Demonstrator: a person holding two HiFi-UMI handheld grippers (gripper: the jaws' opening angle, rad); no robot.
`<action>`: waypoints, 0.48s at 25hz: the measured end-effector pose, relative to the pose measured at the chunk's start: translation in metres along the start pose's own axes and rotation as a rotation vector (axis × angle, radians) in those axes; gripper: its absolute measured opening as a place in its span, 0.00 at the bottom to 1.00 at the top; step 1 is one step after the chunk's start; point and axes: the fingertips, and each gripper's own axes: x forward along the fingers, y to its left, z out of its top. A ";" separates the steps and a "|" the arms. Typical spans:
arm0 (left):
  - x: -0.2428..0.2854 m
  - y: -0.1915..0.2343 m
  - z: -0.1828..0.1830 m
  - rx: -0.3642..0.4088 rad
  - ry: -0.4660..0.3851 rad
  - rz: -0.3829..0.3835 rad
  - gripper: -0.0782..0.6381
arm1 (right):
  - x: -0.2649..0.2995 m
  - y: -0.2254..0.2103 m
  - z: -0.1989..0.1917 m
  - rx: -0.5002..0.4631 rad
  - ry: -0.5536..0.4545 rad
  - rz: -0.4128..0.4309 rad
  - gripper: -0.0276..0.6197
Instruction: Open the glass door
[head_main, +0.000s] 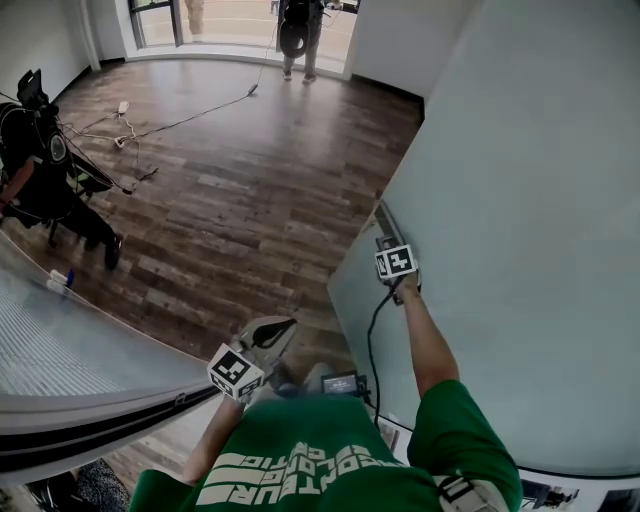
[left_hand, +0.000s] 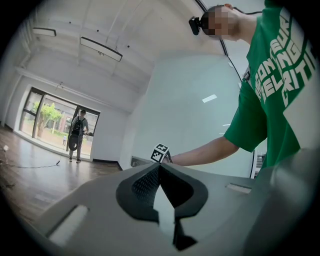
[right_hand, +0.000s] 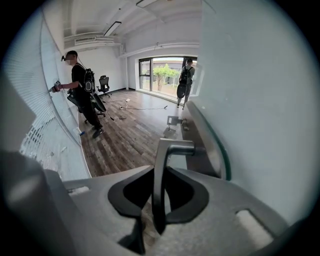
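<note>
Right tool (right_hand: 159, 172) grips the handle (right_hand: 175, 148) of the glass door (right_hand: 260, 100)

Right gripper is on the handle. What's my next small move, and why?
Probably draw the handle along its arc to swing the door a little wider. The right gripper is clamped on the handle, and the door looks only partly open.

A dark wood-plank floor (head_main: 230, 200) is shown. A thin cable (head_main: 190, 122) is laid across it from the far window toward the left, past a small white box (head_main: 123, 107). A white and blue item (head_main: 62, 281) is set by the left wall. It is stood on by a far person (head_main: 300, 40) and a left person (head_main: 45, 165).
</note>
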 end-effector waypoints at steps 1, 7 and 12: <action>0.002 0.001 0.001 -0.001 0.000 0.002 0.13 | 0.000 -0.007 0.000 0.003 0.003 -0.006 0.13; 0.024 0.010 -0.001 0.000 0.009 0.010 0.13 | 0.007 -0.046 -0.005 0.051 0.002 -0.032 0.13; 0.051 0.013 0.007 0.005 0.014 -0.005 0.13 | 0.008 -0.076 -0.004 0.076 0.006 -0.052 0.13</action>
